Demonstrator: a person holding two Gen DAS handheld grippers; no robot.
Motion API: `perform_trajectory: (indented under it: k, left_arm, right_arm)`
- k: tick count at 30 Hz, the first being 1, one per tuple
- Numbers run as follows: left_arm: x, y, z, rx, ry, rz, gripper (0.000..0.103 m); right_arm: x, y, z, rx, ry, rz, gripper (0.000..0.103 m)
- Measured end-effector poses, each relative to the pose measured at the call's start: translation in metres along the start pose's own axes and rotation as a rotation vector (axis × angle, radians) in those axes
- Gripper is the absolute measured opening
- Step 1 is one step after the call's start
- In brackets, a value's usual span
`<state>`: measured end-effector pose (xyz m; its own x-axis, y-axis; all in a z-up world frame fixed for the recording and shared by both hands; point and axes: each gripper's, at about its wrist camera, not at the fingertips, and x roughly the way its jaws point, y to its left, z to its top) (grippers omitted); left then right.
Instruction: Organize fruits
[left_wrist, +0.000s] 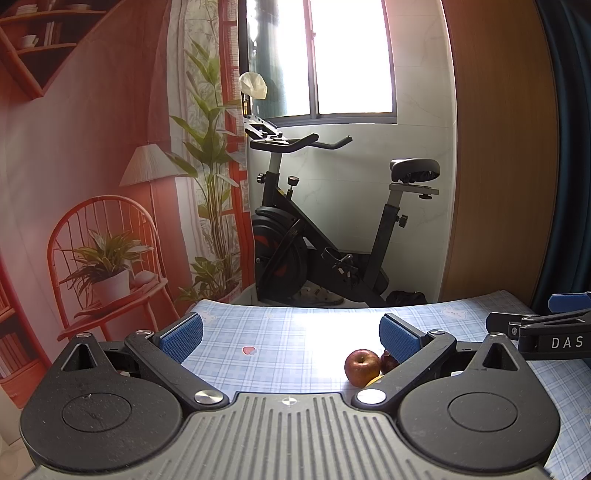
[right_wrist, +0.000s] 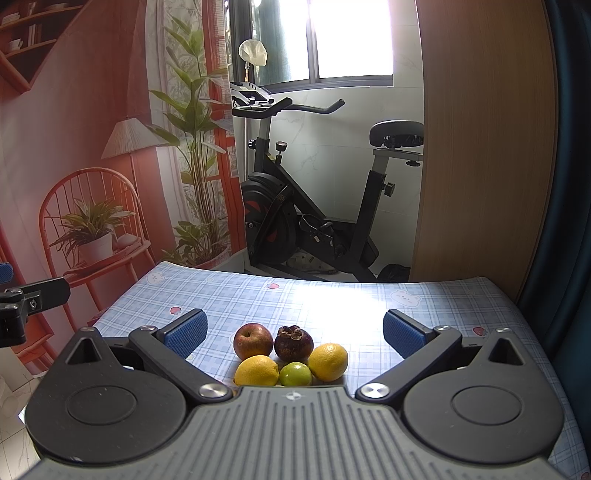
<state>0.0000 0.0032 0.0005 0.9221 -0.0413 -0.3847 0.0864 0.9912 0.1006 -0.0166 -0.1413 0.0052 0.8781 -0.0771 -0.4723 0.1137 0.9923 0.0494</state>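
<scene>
Five fruits sit close together on the blue checked tablecloth (right_wrist: 332, 295). In the right wrist view they are a red apple (right_wrist: 253, 341), a dark mangosteen (right_wrist: 293, 343), an orange (right_wrist: 328, 361), a yellow lemon (right_wrist: 256, 371) and a small green lime (right_wrist: 295, 374). My right gripper (right_wrist: 294, 332) is open, with the cluster lying between and just below its blue pads (right_wrist: 186, 334). My left gripper (left_wrist: 291, 338) is open and holds nothing. From the left wrist, the apple (left_wrist: 362, 367) and mangosteen (left_wrist: 388, 362) lie beside its right finger.
An exercise bike (right_wrist: 314, 206) stands beyond the table's far edge, under a bright window. A printed backdrop with a chair and plants hangs on the left, and a wooden panel (right_wrist: 487, 147) stands on the right. The right gripper's arm (left_wrist: 546, 332) shows at the left view's right edge.
</scene>
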Motion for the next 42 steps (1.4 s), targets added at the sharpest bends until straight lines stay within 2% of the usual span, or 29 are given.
perform_trajectory:
  k: [11,17,21,28,33,38,42]
  left_arm:
    - [0.002,0.0,-0.001,0.001,-0.005,0.006,0.103]
    - [0.015,-0.005,-0.011,0.033,-0.039,0.067,0.103]
    - [0.037,-0.003,-0.023,0.027,-0.002,0.094,0.103]
    - [0.073,0.01,-0.047,-0.004,0.075,0.087,0.102]
    - [0.089,0.02,-0.058,-0.043,0.079,0.056,0.102]
    - [0.109,0.027,-0.067,-0.083,0.12,0.045,0.102]
    - [0.116,0.027,-0.075,-0.073,0.124,0.049,0.097]
  right_arm:
    - [-0.003,0.0,0.003,0.013,0.002,0.008,0.103]
    - [0.03,-0.016,-0.018,0.067,0.025,0.061,0.103]
    - [0.049,-0.02,-0.034,0.054,0.025,0.044,0.103]
    - [0.08,-0.023,-0.059,0.051,0.074,0.069,0.103]
    - [0.097,-0.023,-0.072,0.03,0.086,0.057,0.103]
    - [0.109,-0.023,-0.084,0.011,0.091,0.054,0.103]
    - [0.115,-0.024,-0.088,-0.005,0.083,0.064,0.103]
